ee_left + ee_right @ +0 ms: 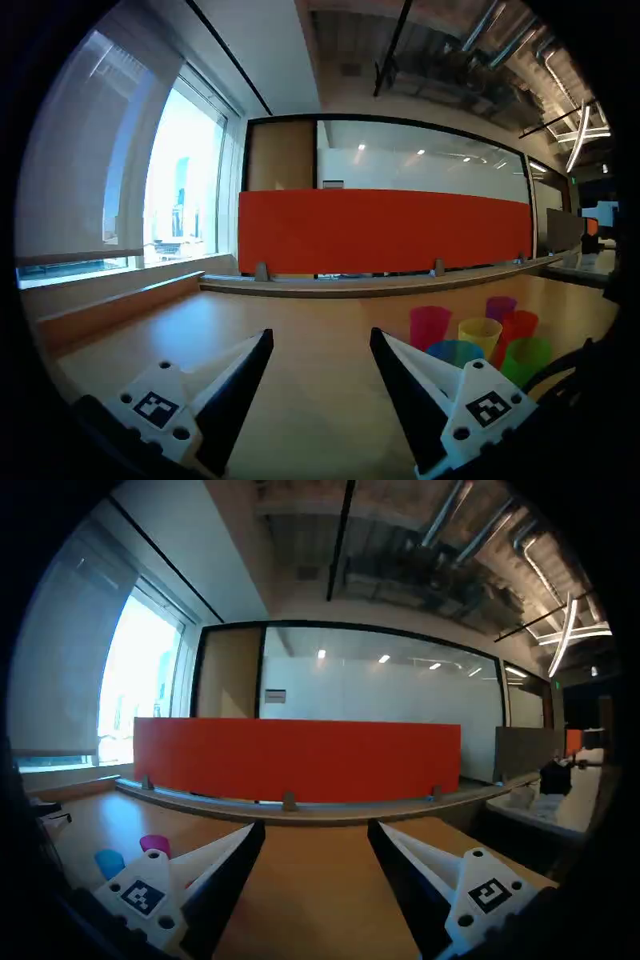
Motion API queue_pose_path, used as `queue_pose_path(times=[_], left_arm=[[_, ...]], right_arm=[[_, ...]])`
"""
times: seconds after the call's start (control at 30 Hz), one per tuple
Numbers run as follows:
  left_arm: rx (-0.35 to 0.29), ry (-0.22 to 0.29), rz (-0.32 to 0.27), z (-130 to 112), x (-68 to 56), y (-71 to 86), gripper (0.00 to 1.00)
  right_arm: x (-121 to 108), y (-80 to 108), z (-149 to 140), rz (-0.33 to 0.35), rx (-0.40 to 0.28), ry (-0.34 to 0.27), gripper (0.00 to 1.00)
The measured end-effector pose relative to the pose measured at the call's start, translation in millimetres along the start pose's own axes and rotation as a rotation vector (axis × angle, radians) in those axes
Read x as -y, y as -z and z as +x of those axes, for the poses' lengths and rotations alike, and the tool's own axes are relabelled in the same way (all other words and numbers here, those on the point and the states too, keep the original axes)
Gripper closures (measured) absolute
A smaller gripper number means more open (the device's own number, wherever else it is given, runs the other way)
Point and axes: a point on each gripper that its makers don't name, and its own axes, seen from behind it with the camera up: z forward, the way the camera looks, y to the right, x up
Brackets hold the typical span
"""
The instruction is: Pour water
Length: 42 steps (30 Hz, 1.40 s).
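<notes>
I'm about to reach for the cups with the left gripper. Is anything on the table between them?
Nothing visible does: only bare table lies between the open left gripper and the cluster of cups, at the right of its view.

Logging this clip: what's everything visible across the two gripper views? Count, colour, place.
cups: six, pink, purple, yellow, red, blue, green, clustered on the table, right side of left gripper view
table: one, light wood, foreground of both views
divider panel: one, orange, upright along the table's far edge
window: one, bright, left wall
glass wall: one, clear, behind the divider panel
ceiling pipes: several, grey, overhead
left gripper: one, black-and-white fingers, open, empty
right gripper: one, black-and-white fingers, open, empty
</notes>
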Motion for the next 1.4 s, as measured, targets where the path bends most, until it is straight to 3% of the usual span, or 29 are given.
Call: queue_pose_path(times=[0.47,0.6,0.7,1.17,1.4], left_arm=[[0.008,-0.004,-0.004,-1,-0.4,0.3,0.1],[0.009,-0.004,-0.004,-1,0.1,0.6,0.0],[0.008,-0.004,-0.005,-1,-0.1,0.6,0.0],[0.009,-0.005,-0.005,-1,0.5,0.2,0.0],[0.009,-0.005,-0.005,-1,0.6,0.2,0.0]], right_arm=[[6,0.8,10,0.018,-0.022,0.01,0.01],[6,2.2,16,0.026,-0.046,0.014,0.01],[5,2.5,15,0.029,-0.053,0.019,0.01],[3,-0.1,-12,0.043,-0.071,-0.015,0.01],[-13,0.6,-48,0.009,-0.042,-0.02,0.01]])
